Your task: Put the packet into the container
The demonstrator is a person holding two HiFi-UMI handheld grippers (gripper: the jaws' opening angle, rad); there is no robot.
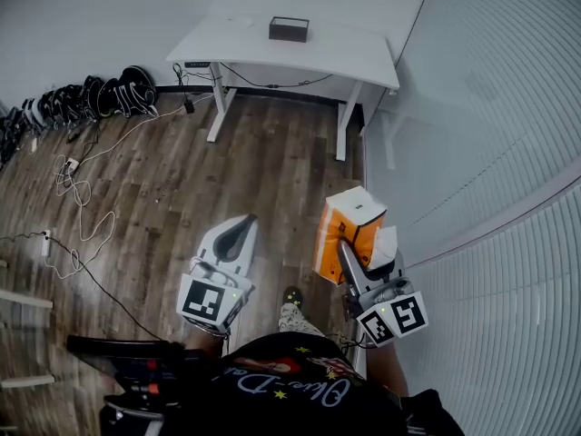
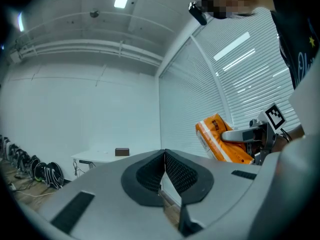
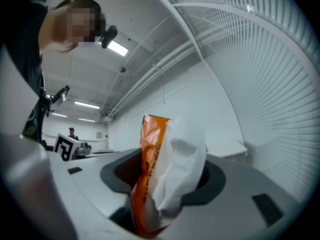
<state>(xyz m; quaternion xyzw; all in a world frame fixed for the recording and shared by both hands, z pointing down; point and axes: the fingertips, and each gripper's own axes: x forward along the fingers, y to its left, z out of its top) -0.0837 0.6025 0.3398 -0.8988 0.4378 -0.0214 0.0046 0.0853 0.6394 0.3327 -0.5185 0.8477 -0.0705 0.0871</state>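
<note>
Wood-plank floor under a white desk set against the far wall; a dark container stands on the desk near its rear edge; the orange-and-white packet is well short of the desk, above the floor, clamped between the jaws of the right gripper; the left gripper, also short of the desk, has its jaws together with nothing between them.
</note>
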